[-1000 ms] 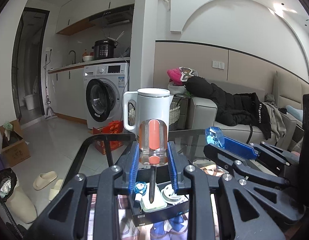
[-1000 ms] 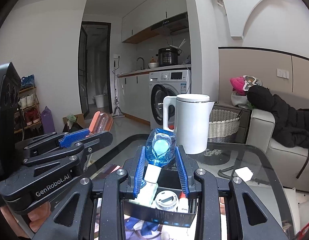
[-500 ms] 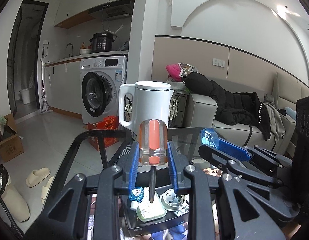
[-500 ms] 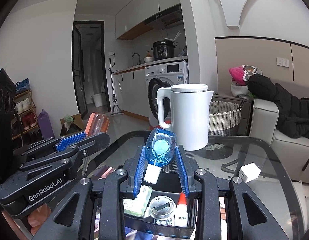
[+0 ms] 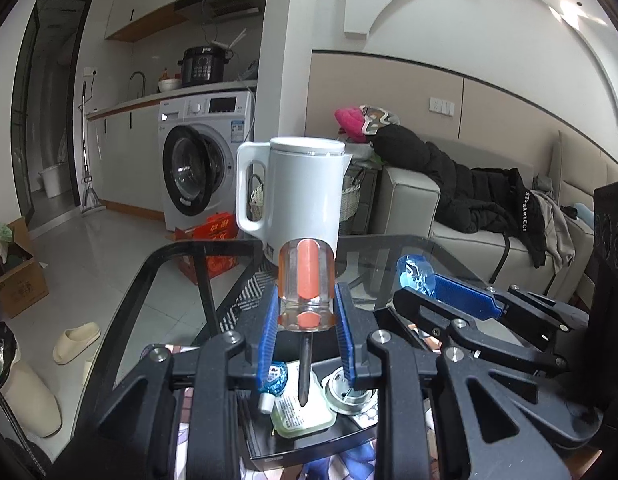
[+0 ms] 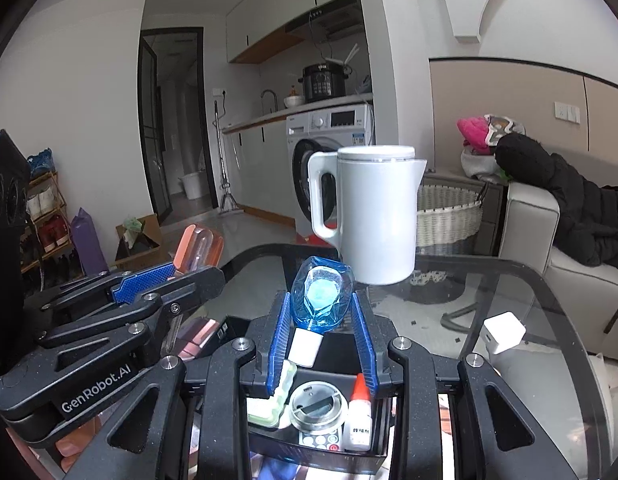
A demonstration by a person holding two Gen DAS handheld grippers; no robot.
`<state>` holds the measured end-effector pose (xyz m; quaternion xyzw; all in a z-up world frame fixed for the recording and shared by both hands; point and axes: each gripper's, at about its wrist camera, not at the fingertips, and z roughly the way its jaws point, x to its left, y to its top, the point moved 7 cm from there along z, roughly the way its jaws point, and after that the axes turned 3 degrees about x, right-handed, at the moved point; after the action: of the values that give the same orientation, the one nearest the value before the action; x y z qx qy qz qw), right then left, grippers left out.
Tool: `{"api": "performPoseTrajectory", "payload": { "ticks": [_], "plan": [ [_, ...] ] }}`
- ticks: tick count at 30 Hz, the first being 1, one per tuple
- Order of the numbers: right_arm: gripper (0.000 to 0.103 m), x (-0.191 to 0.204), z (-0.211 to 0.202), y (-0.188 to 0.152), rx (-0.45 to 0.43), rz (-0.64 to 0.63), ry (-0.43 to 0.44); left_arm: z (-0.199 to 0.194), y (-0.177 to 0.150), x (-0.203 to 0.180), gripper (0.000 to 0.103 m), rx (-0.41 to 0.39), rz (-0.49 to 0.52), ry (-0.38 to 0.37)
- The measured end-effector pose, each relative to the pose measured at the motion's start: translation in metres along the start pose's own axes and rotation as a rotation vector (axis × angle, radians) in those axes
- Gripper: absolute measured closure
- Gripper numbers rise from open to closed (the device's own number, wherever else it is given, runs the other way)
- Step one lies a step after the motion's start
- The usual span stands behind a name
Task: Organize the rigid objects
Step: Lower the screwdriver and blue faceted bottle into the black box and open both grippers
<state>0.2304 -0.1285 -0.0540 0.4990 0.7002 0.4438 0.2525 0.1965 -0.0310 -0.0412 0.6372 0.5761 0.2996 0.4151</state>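
My left gripper [image 5: 307, 318] is shut on a screwdriver [image 5: 307, 280] with a clear orange handle, shaft pointing down over a black box [image 5: 309, 436]. My right gripper [image 6: 321, 320] is shut on a small blue bottle [image 6: 321, 300] with a white cap, held above the same black box [image 6: 313, 454]. The box holds a pale green case [image 6: 269, 404], a round silver tin [image 6: 317, 406], a small white red-tipped bottle [image 6: 359, 420] and another small blue bottle [image 5: 273, 378]. Each gripper shows in the other's view, the left [image 6: 177, 272] and the right [image 5: 421, 284].
A white kettle [image 6: 373, 212] stands at the far side of the glass table [image 6: 521, 304]. A white charger cube [image 6: 503, 332] lies at the right. A sofa [image 5: 421, 216], a wicker basket [image 6: 449, 216] and a washing machine [image 5: 201, 168] stand beyond.
Both grippers have moved forward and lowered a little with their objects held. The box's contents show more fully beneath them.
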Motion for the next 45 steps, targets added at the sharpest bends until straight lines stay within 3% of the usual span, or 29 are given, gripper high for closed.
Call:
{"api": "performPoseTrajectory", "payload": {
  "ticks": [9,13,14,16,25,34,38,40,45],
  "plan": [
    [0.072,-0.001,0.031,-0.028,0.196,-0.012,-0.006,0.035,-0.026,0.003,0.078,0.204,0.0,0.012],
    [0.072,-0.004,0.059,-0.059,0.393,-0.009,0.017,0.068,-0.061,0.006,0.078,0.424,0.002,-0.003],
    [0.072,-0.005,0.065,-0.069,0.435,0.001,0.033,0.073,-0.066,0.005,0.078,0.438,0.021,0.0],
    [0.072,-0.004,0.065,-0.068,0.418,-0.015,0.027,0.072,-0.066,0.003,0.078,0.425,0.07,0.047],
    [0.072,-0.006,0.065,-0.072,0.437,0.0,0.017,0.072,-0.067,0.001,0.077,0.414,0.083,0.034],
    [0.071,-0.005,0.06,-0.071,0.444,0.016,0.013,0.063,-0.069,0.002,0.074,0.403,0.098,0.097],
    [0.066,-0.008,0.055,-0.07,0.434,0.021,0.0,0.054,-0.07,0.001,0.072,0.376,0.091,0.119],
    [0.061,-0.01,0.05,-0.07,0.428,0.036,-0.004,0.049,-0.069,0.003,0.065,0.367,0.088,0.134],
    [0.055,-0.011,0.04,-0.07,0.42,0.087,0.023,0.043,-0.067,0.006,0.063,0.366,0.024,0.093]
  ]
}}
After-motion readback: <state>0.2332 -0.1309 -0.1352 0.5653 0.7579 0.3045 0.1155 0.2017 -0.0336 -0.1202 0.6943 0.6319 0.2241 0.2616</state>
